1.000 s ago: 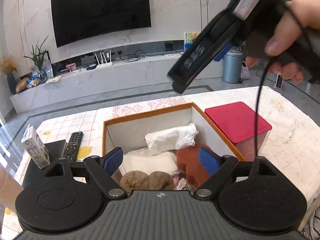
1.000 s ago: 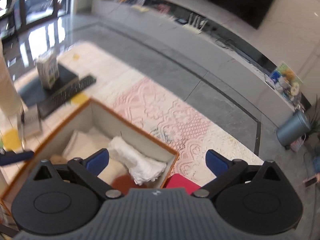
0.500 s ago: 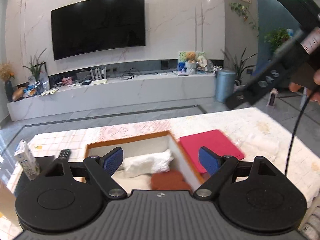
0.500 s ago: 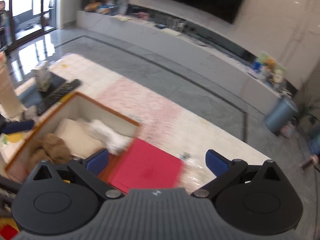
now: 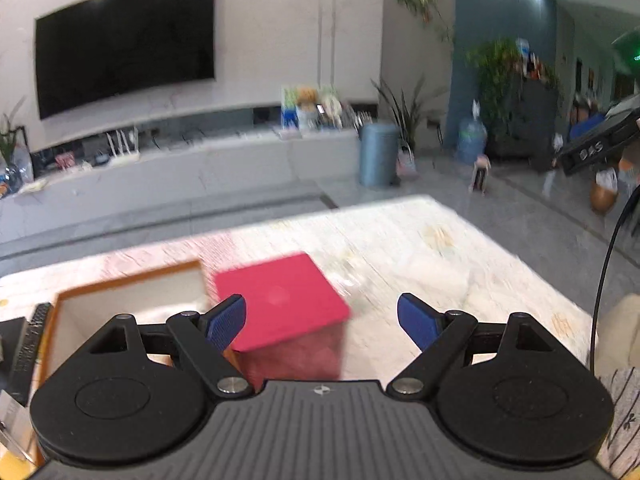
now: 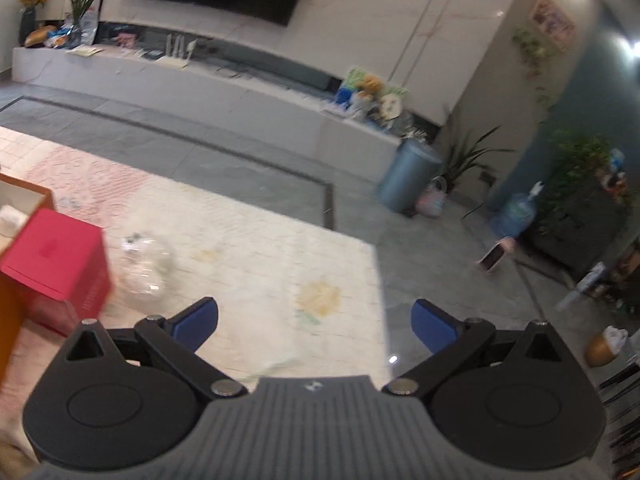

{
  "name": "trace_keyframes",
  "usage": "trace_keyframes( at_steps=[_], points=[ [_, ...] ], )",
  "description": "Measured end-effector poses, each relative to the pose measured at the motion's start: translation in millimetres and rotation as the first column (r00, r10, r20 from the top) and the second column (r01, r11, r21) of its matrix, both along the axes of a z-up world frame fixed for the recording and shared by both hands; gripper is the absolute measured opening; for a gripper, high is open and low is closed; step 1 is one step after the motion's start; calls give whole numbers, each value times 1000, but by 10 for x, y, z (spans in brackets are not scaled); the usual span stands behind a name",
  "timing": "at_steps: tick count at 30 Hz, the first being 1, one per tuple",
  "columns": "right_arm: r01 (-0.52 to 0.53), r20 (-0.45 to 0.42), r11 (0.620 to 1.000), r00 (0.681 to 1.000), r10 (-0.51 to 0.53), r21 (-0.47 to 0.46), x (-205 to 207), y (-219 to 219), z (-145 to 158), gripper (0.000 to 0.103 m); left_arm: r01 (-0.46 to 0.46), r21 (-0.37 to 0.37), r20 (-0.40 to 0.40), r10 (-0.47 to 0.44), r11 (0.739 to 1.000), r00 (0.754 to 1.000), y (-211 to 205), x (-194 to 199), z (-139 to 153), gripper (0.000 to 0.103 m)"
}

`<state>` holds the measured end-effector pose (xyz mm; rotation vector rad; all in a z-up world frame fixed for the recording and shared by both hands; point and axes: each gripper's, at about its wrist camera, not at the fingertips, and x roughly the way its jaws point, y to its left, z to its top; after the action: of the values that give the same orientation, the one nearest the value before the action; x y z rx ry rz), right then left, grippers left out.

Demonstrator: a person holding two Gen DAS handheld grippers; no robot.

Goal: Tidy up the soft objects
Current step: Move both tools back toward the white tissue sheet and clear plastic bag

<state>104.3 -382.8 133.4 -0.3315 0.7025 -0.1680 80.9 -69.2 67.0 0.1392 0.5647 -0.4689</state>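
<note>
Both sets of jaws are spread wide and hold nothing. Left gripper (image 5: pixel 320 320): the red box (image 5: pixel 280 300) lies at 10 o'clock from the jaws, its long axis running from 8 to 2 o'clock; the wooden-rimmed box (image 5: pixel 120 292) adjoins it at 9 o'clock on the counter (image 5: pixel 440 248). Right gripper (image 6: pixel 314 320): the red box (image 6: pixel 56 264) sits at 9 o'clock, a clear crumpled item (image 6: pixel 146 268) just beside it.

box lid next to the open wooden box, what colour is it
Red, plain with no pattern. The box lid shows best in the left wrist view.
</note>
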Motion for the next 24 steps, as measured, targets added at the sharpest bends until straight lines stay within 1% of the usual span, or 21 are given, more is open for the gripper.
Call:
trace_keyframes(
  at_steps=[1,3,5,7,9,10,11,12,13,15,17,19,21,24],
  points=[
    [11,20,1000,1000,-11,1,-42,-69,-28,101,6,12,-13,-6,1000,1000,-85,4,-10,100],
    [64,54,997,996,-66,30,-67,-195,-96,101,21,29,-35,-20,999,999,-243,22,-37,100],
    [104,63,992,992,-108,70,-16,-294,-170,101,45,28,-74,-43,999,996,-370,77,-74,100],
    [97,90,989,990,-107,111,49,-340,-229,101,41,10,-124,-39,999,991,-446,156,-115,100],
    [59,105,986,992,-76,153,125,-362,-308,101,-5,5,-171,6,1000,985,-523,263,-154,100],
    [36,87,984,995,-52,175,204,-361,-372,101,-53,9,-182,54,999,982,-556,322,-158,100],
    [16,51,980,998,-26,196,276,-366,-459,101,-108,19,-189,110,994,976,-577,393,-154,100],
    [-3,35,977,999,-5,212,338,-334,-545,101,-153,28,-195,156,988,968,-596,451,-147,100],
    [-22,43,973,999,12,228,388,-320,-644,101,-180,34,-200,183,983,962,-613,520,-130,100],
    [-30,31,961,999,22,274,538,-303,-884,101,-173,42,-215,178,984,960,-640,658,-81,100],
    [9,-9,949,1000,-7,317,756,-262,-1146,101,-160,56,-219,168,986,961,-673,787,-42,100],
    [40,-49,948,998,-25,317,974,-230,-1439,101,-173,99,-222,192,980,956,-752,910,-49,100],
    [44,-69,954,997,-24,297,1097,-206,-1735,101,-175,146,-215,204,974,955,-872,994,-90,100],
    [91,-121,947,991,-56,307,1275,-385,-2121,101,-150,215,-203,195,965,960,-1063,1137,-168,100]
  ],
)
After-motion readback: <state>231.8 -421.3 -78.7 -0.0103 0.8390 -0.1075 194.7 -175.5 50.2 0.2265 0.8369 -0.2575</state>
